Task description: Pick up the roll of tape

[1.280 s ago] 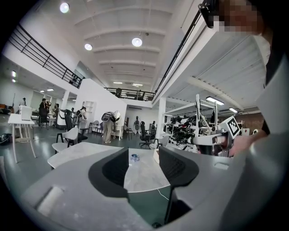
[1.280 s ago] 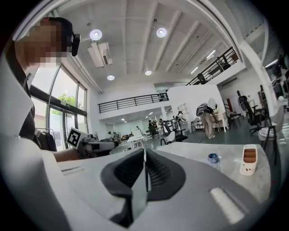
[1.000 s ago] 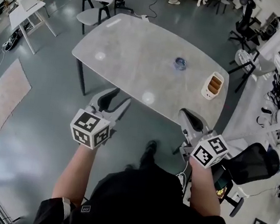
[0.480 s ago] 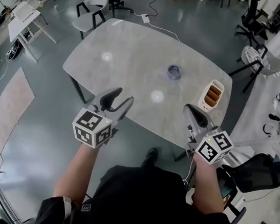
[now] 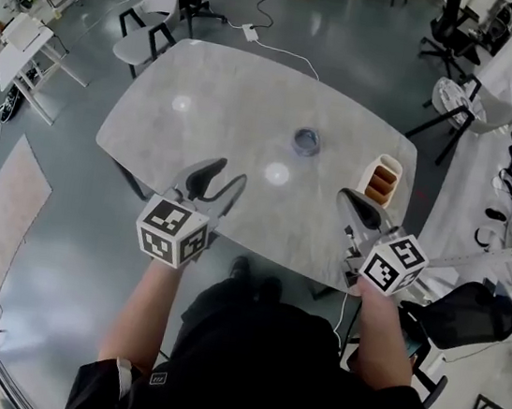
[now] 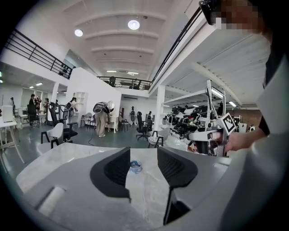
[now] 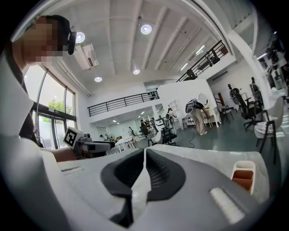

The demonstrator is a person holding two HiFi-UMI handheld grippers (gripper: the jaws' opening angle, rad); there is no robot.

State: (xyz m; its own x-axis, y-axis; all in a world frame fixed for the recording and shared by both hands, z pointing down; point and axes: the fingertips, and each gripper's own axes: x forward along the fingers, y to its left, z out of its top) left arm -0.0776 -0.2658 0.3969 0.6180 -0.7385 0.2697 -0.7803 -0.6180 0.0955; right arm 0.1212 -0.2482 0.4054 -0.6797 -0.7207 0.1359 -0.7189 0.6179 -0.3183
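We hold our left forearm (image 5: 141, 310) and right forearm (image 5: 378, 344) stretched out side by side toward the table (image 5: 252, 94). Our left gripper (image 5: 226, 174) reaches over the table's near edge, tipped slightly down. Its jaws stand wide but are closing, with nothing gripped between them. Our right gripper (image 5: 349, 202) hangs over the same edge nearer the table's right end, almost level, its jaws pressed together and empty.

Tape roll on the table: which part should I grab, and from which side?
Pinch the roll of tape across its outer wall, coming from the near edge of the table. It seems to lie flat, a low ring with bare tabletop around it. The left gripper points at it; its jaws are closing, nothing between them yet.
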